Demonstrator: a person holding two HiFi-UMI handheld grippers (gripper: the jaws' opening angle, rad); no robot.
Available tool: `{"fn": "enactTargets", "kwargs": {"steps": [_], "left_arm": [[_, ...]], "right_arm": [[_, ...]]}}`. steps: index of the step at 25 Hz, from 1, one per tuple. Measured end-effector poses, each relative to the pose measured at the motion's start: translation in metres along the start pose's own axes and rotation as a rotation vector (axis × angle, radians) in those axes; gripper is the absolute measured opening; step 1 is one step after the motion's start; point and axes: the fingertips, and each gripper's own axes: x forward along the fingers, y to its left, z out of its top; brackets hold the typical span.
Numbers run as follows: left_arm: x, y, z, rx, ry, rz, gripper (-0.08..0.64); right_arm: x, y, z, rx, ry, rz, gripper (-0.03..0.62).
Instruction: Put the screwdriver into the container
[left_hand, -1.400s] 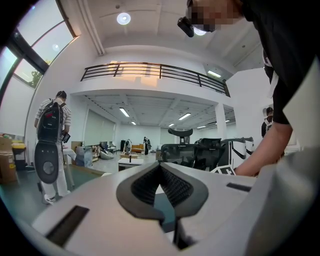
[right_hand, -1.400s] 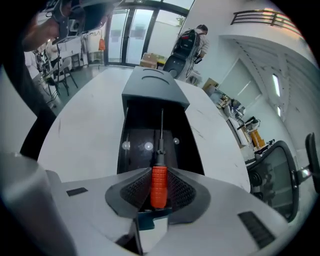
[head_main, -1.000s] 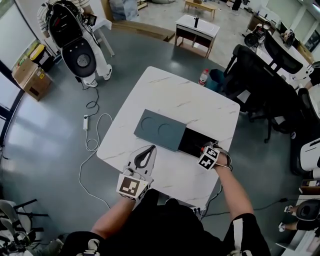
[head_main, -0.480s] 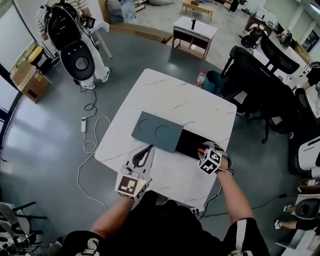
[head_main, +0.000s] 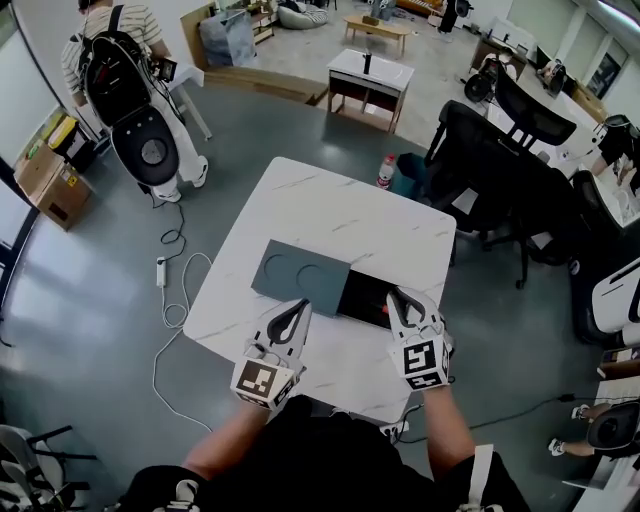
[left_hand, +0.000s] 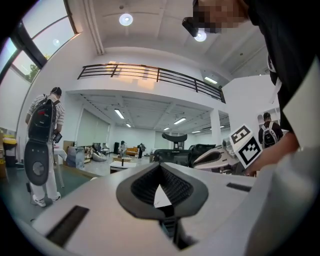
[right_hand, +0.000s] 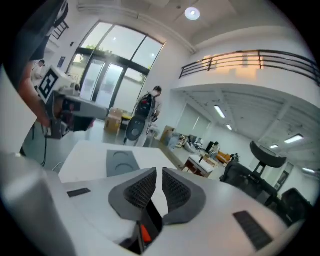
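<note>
A black open container (head_main: 355, 290) sits on the white table (head_main: 330, 215), with its grey lid (head_main: 300, 275) (right_hand: 122, 162) lying beside it on the left. A red bit of the screwdriver (head_main: 384, 305) shows inside the container's right end, and a red-orange speck (right_hand: 144, 232) shows low behind the right jaws. My right gripper (head_main: 394, 293) (right_hand: 159, 171) hovers at the container's near right edge. Its jaws are closing, a narrow gap remains and nothing is between them. My left gripper (head_main: 303, 304) (left_hand: 160, 165) is shut and empty, just in front of the lid.
A person with a backpack (head_main: 120, 60) stands at the back left by cardboard boxes (head_main: 40, 165). Office chairs (head_main: 500, 130) crowd the right side. A small table (head_main: 365, 75) stands behind, a bottle (head_main: 385, 170) is on the floor, and a cable and power strip (head_main: 160, 270) lie on the left.
My right gripper has drawn back from the container's right end and turned to point forward. The red handle stays in the container. The left gripper has barely moved.
</note>
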Motion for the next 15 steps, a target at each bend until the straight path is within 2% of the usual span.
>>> {"fn": "enactTargets", "kwargs": {"steps": [2,4,6,8,11,15], "left_arm": [[0.002,-0.005,0.008,-0.004,-0.019,-0.015,0.005],[0.004,-0.009,0.017,-0.003,-0.034,-0.027,0.005],[0.007,-0.014,0.024,0.003,-0.047,-0.041,0.005],[0.010,-0.020,0.029,0.012,-0.052,-0.048,0.005],[0.014,-0.025,0.031,0.017,-0.063,-0.059,0.005],[0.016,-0.032,0.031,0.020,-0.062,-0.070,0.005]], "right_arm": [[-0.016,-0.007,0.026,0.062,-0.105,-0.064,0.040],[-0.034,-0.015,0.046,0.162,-0.203,-0.122,0.031],[-0.051,-0.022,0.057,0.262,-0.292,-0.175,0.026],[-0.064,-0.025,0.062,0.310,-0.361,-0.221,0.025],[-0.076,-0.024,0.065,0.332,-0.424,-0.259,0.025],[-0.084,-0.024,0.062,0.371,-0.427,-0.268,0.025]]}}
